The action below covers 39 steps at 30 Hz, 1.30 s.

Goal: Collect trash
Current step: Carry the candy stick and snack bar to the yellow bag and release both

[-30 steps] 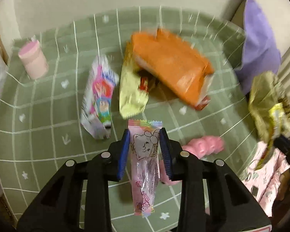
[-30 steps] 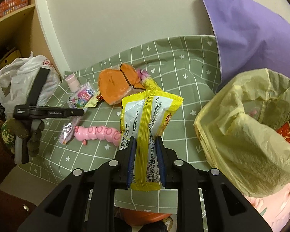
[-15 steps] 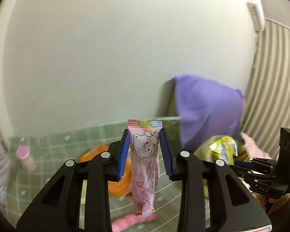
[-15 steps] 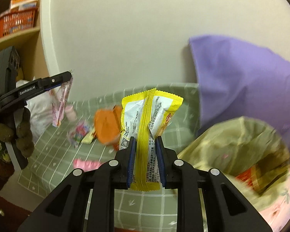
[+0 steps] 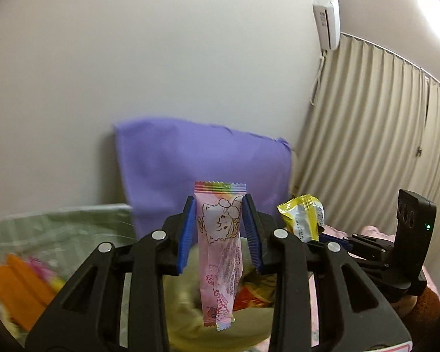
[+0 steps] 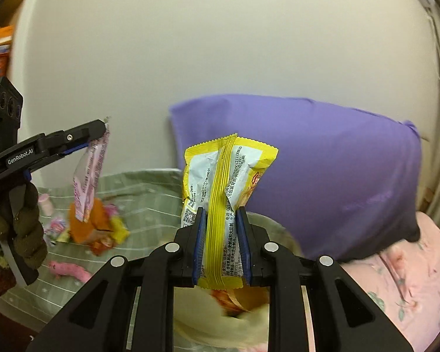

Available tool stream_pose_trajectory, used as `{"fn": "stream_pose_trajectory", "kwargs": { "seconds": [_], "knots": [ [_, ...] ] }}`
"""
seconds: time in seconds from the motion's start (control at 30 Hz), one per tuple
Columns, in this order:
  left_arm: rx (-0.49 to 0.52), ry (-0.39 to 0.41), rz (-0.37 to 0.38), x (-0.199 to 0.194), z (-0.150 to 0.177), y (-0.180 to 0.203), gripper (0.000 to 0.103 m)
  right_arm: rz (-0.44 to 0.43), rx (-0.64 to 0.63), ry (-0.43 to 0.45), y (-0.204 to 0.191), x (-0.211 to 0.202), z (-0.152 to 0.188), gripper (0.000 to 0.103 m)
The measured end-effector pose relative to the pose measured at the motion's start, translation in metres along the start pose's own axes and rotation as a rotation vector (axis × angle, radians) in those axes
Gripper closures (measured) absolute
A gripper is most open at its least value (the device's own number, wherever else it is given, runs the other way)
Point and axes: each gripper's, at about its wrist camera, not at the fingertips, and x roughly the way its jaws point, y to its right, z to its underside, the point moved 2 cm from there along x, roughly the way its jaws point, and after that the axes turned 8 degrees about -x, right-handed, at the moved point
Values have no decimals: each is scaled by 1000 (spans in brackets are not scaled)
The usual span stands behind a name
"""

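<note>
My left gripper point(image 5: 219, 205) is shut on a long pink candy wrapper point(image 5: 220, 252) that hangs down between its blue pads. Below it lies the open yellow trash bag point(image 5: 190, 322) with red packaging inside. My right gripper point(image 6: 221, 217) is shut on a yellow snack wrapper point(image 6: 224, 182), held upright above the same yellow bag point(image 6: 220, 328). From the left wrist view the right gripper point(image 5: 322, 239) shows at the right with the yellow wrapper point(image 5: 303, 217). From the right wrist view the left gripper point(image 6: 102, 129) is at the left with the pink wrapper point(image 6: 88, 176) dangling.
A purple pillow point(image 6: 322, 170) leans on the wall behind the bag. On the green checked cloth point(image 6: 149, 193) lie an orange packet point(image 6: 85, 223), more wrappers and a pink toy point(image 6: 70, 270). Pink bedding point(image 6: 410, 278) is at right, curtains point(image 5: 381, 146) beyond.
Both grippers rose off the green cloth with their wrappers and swung right toward the yellow bag, which now sits directly under them. Their grips have not changed.
</note>
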Motion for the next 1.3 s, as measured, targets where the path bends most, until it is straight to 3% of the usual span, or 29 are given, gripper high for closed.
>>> {"fn": "stream_pose_trajectory", "kwargs": {
  "seconds": [0.27, 0.53, 0.73, 0.97, 1.1, 1.3],
  "knots": [
    [-73, -106, 56, 76, 42, 14, 73, -17, 48, -61, 34, 16, 23, 82],
    [-105, -208, -26, 103, 80, -12, 73, -85, 75, -114, 43, 51, 36, 82],
    [-106, -247, -67, 105, 97, -23, 73, -117, 113, -139, 46, 66, 38, 82],
    [-143, -270, -49, 98, 89, -31, 50, -111, 104, -166, 40, 75, 45, 71],
    [-168, -259, -71, 80, 78, -41, 47, -85, 121, -172, 37, 75, 47, 67],
    [-148, -213, -197, 34, 70, -70, 46, -75, 148, -142, 25, 69, 40, 65]
  ]
}}
